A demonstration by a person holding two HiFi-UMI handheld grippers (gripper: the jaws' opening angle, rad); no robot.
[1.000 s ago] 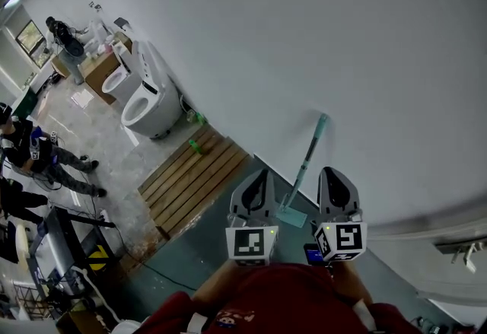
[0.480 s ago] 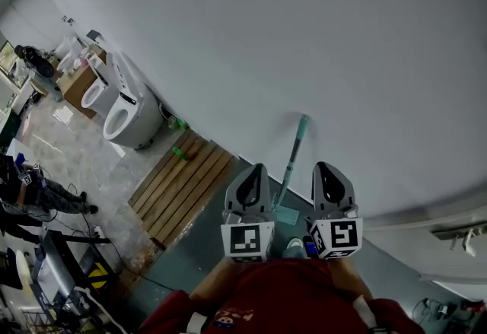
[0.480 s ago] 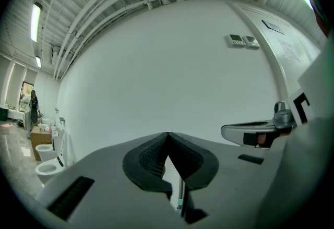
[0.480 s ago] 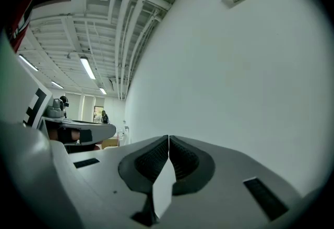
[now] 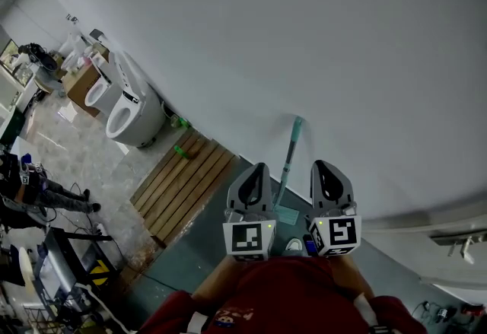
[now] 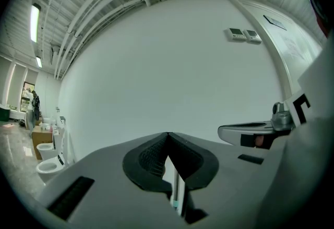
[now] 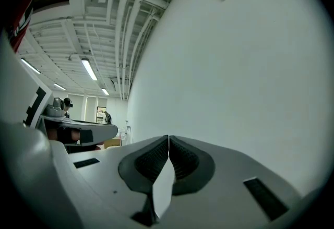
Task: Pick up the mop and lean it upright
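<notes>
The mop (image 5: 288,156) stands upright with its teal handle leaning on the white wall (image 5: 304,36) and its flat head (image 5: 286,214) on the dark floor. In the head view it shows between my two grippers, touched by neither. My left gripper (image 5: 259,170) is shut and empty; in the left gripper view its tips (image 6: 167,134) meet, and a strip of the mop handle (image 6: 176,194) shows through the gap below them. My right gripper (image 5: 323,167) is also shut on nothing, its tips (image 7: 168,138) together, facing the bare wall.
A wooden slat platform (image 5: 186,180) lies on the floor to the left, with a green bottle (image 5: 180,150) at its far end. Beyond it stand white toilets (image 5: 125,108) and a cardboard box (image 5: 76,81). People (image 5: 30,184) are at the far left.
The head view has swung, so the toilets and platform sit further left. Both grippers have shifted slightly together, still shut. The mop stays leaning on the wall.
</notes>
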